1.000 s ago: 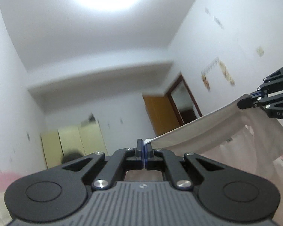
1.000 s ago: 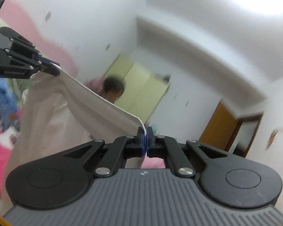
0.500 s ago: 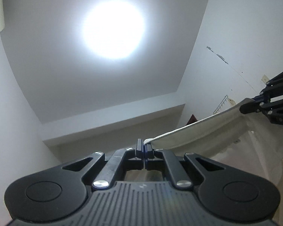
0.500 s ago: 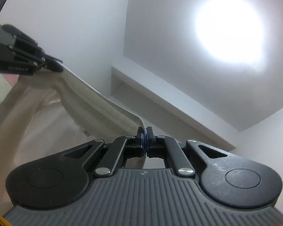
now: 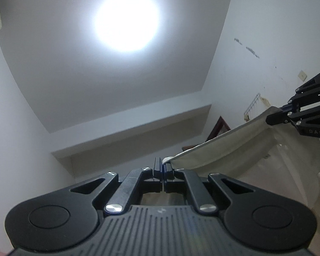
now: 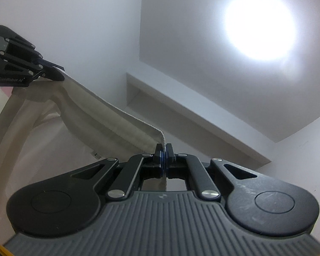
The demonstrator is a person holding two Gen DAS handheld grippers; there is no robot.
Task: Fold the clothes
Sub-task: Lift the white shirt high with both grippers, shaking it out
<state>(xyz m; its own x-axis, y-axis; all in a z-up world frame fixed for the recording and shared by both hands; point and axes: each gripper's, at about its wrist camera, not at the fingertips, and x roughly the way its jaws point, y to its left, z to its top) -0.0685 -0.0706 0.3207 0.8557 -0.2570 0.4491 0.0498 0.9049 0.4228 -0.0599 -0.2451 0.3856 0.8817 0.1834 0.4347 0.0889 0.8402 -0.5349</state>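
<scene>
A cream white garment (image 5: 234,147) hangs in the air, its hemmed top edge stretched between both grippers. My left gripper (image 5: 162,163) is shut on one corner of that edge. My right gripper (image 6: 164,149) is shut on the other corner of the garment (image 6: 108,117). In the left wrist view the right gripper (image 5: 273,118) shows at the far right, pinching the cloth. The left gripper (image 6: 58,73) appears at the upper left of the right wrist view. Both cameras tilt up at the ceiling. The lower part of the garment drops out of view.
A bright round ceiling lamp (image 5: 127,20) glares overhead. White walls and a ceiling beam (image 5: 138,132) fill both views. A dark door frame top (image 5: 218,128) peeks behind the cloth. No table or floor shows.
Both grippers have tilted and risen with the garment: the cupboards, door and person seen a second ago have dropped out of view and the ceiling fills the frames. The grips are unchanged.
</scene>
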